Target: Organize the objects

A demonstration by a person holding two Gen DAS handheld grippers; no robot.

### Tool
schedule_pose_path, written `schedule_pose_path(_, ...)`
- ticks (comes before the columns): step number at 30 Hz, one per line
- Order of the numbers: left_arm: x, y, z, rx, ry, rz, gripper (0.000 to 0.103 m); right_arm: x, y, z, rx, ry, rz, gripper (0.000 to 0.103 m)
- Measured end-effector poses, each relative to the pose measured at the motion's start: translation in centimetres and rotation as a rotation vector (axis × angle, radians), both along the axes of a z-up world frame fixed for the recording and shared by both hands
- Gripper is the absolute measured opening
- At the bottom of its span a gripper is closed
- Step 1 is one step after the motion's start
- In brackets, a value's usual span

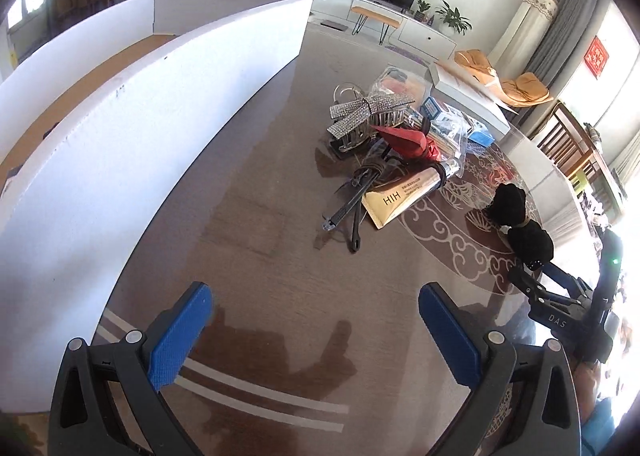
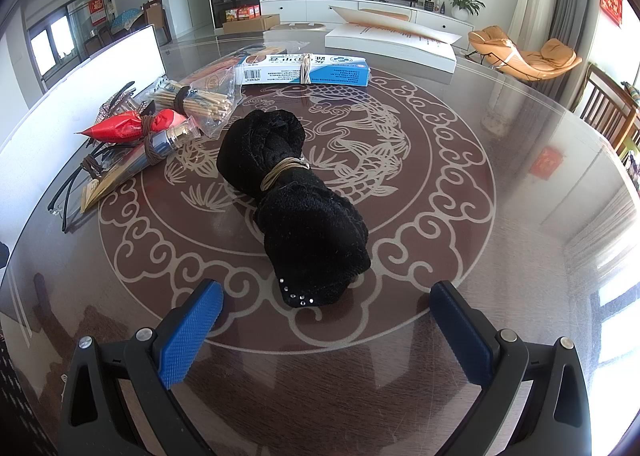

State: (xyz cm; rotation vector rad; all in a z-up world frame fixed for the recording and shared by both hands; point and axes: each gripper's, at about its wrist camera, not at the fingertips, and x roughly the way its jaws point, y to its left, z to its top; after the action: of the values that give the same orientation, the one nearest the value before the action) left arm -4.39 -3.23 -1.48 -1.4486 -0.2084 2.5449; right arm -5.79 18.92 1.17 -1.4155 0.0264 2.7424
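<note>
A black fuzzy bundle (image 2: 296, 200) tied with a tan band lies on the round table, just ahead of my open right gripper (image 2: 326, 320); it also shows in the left wrist view (image 1: 520, 222). A pile lies further left: red packet (image 2: 128, 126), gold tube (image 1: 404, 194), rhinestone bow clip (image 1: 360, 112), glasses (image 1: 352, 200), bundled sticks (image 2: 196, 100), blue-white box (image 2: 304, 70). My left gripper (image 1: 316, 316) is open and empty over bare table, beside a white cardboard box (image 1: 160, 96). The right gripper shows at the right edge of the left wrist view (image 1: 536, 276).
A flat white box (image 2: 392, 44) lies at the table's far side. The table (image 2: 520, 160) has a glossy glass top with a fish pattern. Wooden chairs (image 2: 608, 108) stand at the right edge. A TV stand and lounge chair are beyond.
</note>
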Motion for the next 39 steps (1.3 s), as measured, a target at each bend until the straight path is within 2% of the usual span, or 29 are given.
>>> schedule_pose_path(6,-4.8,2.0,0.6,-0.034,0.021,-0.078,0.096,0.0,0.0,0.0,0.000,0.000,0.000,0.103)
schedule_pose_path(9,-6.8,3.4,-0.1,-0.090,0.014,-0.103,0.084,0.0,0.0,0.0,0.000,0.000,0.000,0.103)
schedule_pose_path(11,-7.8,4.1,-1.0,-0.100,-0.012,-0.116,0.068,0.0,0.0,0.0,0.000,0.000,0.000,0.103)
schedule_pose_path(13,-8.5,4.3,-2.0,-0.087,-0.044,-0.118,0.058,0.0,0.0,0.0,0.000,0.000,0.000,0.103)
schedule_pose_path(14,-8.5,4.3,-1.9,-0.093,-0.012,-0.113,0.056,0.0,0.0,0.0,0.000,0.000,0.000,0.103)
schedule_pose_path(15,-8.6,4.3,-2.0,-0.086,-0.020,-0.115,0.053,0.0,0.0,0.0,0.000,0.000,0.000,0.103)
schedule_pose_path(16,-8.6,4.2,-1.9,-0.063,-0.014,-0.113,0.041,0.0,0.0,0.0,0.000,0.000,0.000,0.103)
schedule_pose_path(17,-8.6,4.0,-2.0,-0.045,-0.017,-0.114,0.023,0.0,0.0,0.0,0.000,0.000,0.000,0.103)
schedule_pose_path(18,-8.5,3.9,-1.9,-0.043,-0.013,-0.112,0.021,0.0,0.0,0.0,0.000,0.000,0.000,0.103)
schedule_pose_path(19,-8.2,3.8,-1.9,-0.044,-0.004,-0.114,0.014,0.0,0.0,0.0,0.000,0.000,0.000,0.103)
schedule_pose_path(22,-6.7,3.7,-1.9,-0.076,0.005,-0.113,0.007,0.0,0.0,0.0,0.000,0.000,0.000,0.103)
schedule_pose_path(25,-4.0,2.9,-1.1,-0.060,-0.033,-0.084,0.006,0.0,0.0,0.0,0.000,0.000,0.000,0.103)
schedule_pose_path(30,-0.2,1.0,-0.7,0.006,-0.091,-0.112,0.008,0.0,0.0,0.0,0.000,0.000,0.000,0.103)
schedule_pose_path(36,-0.5,0.9,-1.8,-0.024,-0.113,-0.115,0.024,0.0,0.0,0.0,0.000,0.000,0.000,0.103)
schedule_pose_path(38,-0.7,1.7,-1.7,-0.056,-0.096,-0.132,0.032,0.0,0.0,0.0,0.000,0.000,0.000,0.103)
schedule_pose_path(39,-0.8,2.1,-1.6,-0.074,-0.089,-0.145,0.033,0.0,0.0,0.0,0.000,0.000,0.000,0.103)
